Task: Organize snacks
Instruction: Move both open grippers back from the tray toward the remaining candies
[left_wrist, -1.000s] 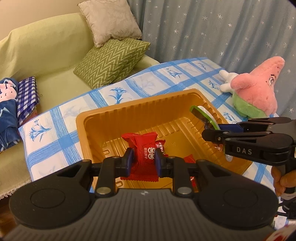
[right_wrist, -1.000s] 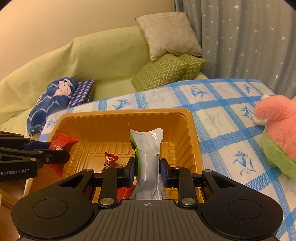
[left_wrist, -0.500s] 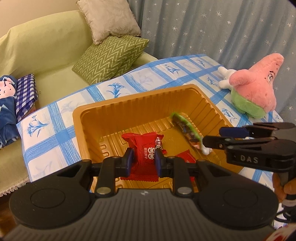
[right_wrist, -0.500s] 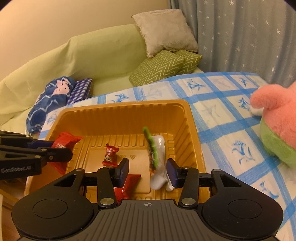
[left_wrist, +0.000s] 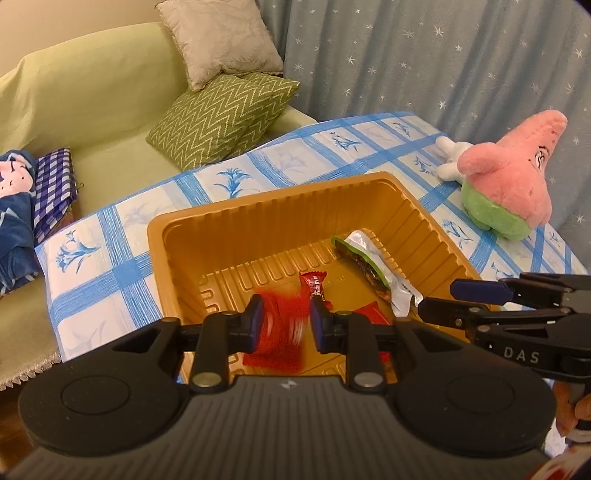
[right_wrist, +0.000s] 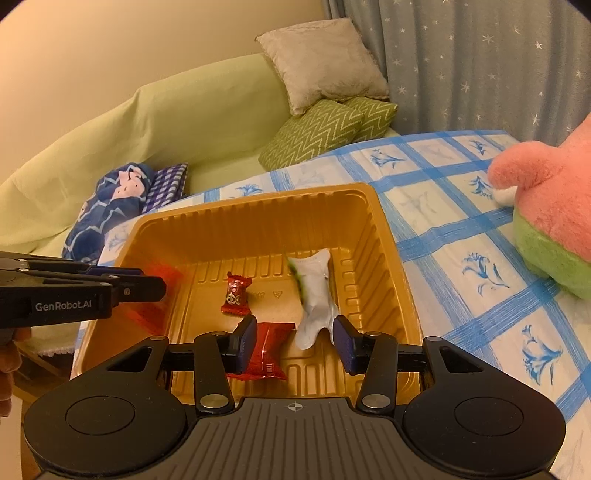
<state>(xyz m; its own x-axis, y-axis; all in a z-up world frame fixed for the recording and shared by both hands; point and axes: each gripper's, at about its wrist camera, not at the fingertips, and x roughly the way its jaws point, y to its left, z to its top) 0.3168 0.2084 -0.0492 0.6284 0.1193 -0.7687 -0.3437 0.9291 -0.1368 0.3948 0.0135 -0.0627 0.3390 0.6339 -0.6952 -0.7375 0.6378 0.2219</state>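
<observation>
An orange plastic tray (left_wrist: 258, 206) (right_wrist: 258, 195) sits on the blue-checked cloth. My left gripper (left_wrist: 286, 325) (right_wrist: 155, 280) hangs over its left side; its jaws are opening and a red snack packet (left_wrist: 280, 343) (right_wrist: 151, 314), blurred, is slipping down between them. My right gripper (right_wrist: 293, 341) (left_wrist: 439, 299) is open over the tray's right near side, holding nothing. A green and silver packet (right_wrist: 316, 295) (left_wrist: 373, 269) lies on the tray floor just beyond it. A small red candy (right_wrist: 235, 293) (left_wrist: 316, 286) and another red packet (right_wrist: 269, 350) lie in the tray too.
A pink and green star plush (left_wrist: 509, 184) (right_wrist: 546, 221) lies on the cloth to the right of the tray. Behind are a green sofa with zigzag cushions (left_wrist: 221, 122) and blue folded fabric (left_wrist: 18, 206). A starred curtain hangs at the back right.
The right gripper opened and let the green and silver packet fall into the tray, then drew back. The left jaws have widened slightly and the red packet now blurs downward.
</observation>
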